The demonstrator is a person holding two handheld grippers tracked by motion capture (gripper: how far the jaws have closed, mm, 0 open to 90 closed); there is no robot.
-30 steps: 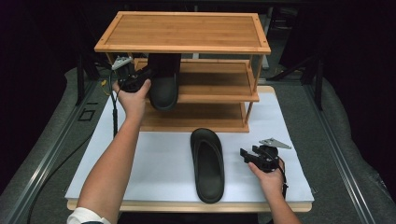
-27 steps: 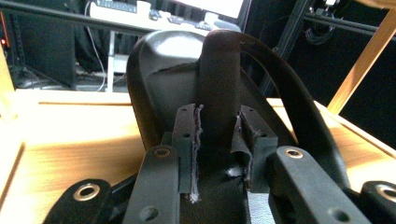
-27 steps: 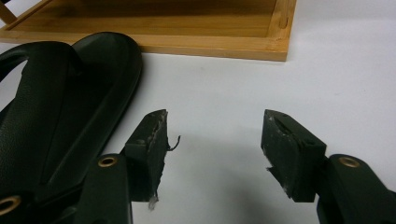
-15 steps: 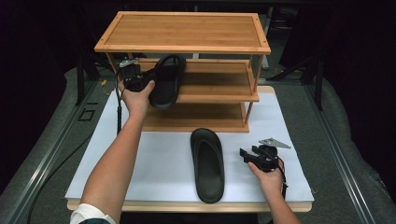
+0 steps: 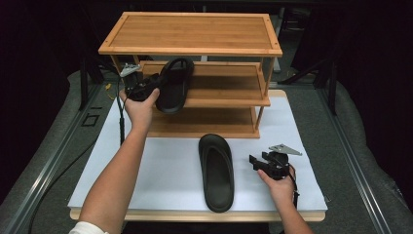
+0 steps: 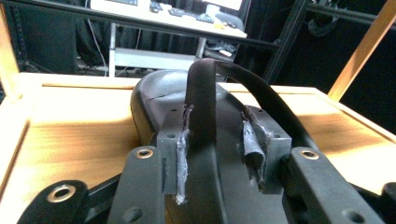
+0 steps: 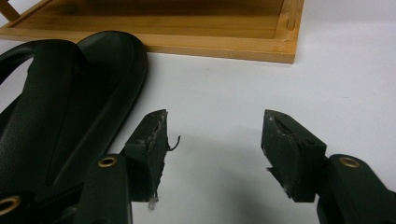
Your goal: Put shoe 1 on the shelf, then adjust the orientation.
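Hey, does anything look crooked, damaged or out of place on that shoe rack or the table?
The sandal on the middle shelf lies askew, its heel overhanging the front edge. Its mate lies on the table, not racked. The pads on the left claw look frayed. Nothing is spilled.

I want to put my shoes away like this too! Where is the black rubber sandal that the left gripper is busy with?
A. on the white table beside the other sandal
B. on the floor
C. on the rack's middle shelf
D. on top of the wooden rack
C: the black rubber sandal lies on the middle shelf of the wooden rack, with its strap between the jaws of the left gripper.
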